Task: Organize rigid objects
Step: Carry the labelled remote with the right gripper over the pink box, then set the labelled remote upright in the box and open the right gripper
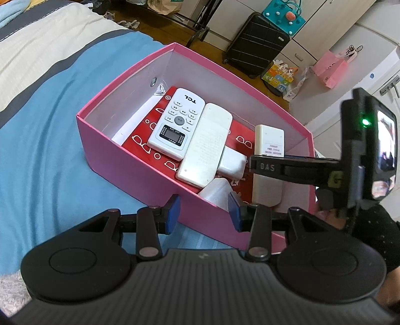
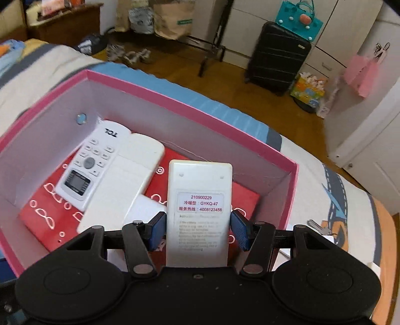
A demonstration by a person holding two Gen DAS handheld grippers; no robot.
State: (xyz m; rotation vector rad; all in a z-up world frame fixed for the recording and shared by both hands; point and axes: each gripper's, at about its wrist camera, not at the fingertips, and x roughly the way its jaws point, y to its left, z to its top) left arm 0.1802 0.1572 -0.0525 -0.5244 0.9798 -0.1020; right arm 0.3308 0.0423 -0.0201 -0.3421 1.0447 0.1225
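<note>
Right wrist view: right gripper (image 2: 198, 228) pinched a white remote (image 2: 200, 200) over the pink box (image 2: 291, 180); left gripper (image 1: 203, 212) clamped the box's wall. Lowering, then releasing, seemingly came next.

Bedroom clutter beyond the bed

A black suitcase (image 2: 277, 58) stands on the wooden floor (image 2: 175, 72), a teal bag (image 2: 298, 21) on top, a pink bag (image 1: 330, 70) near the white cabinets (image 1: 370, 32).

TCL on remote (image 1: 176, 123); GYKQ-47, 210900229 on held remote's label (image 2: 199, 203).
</note>
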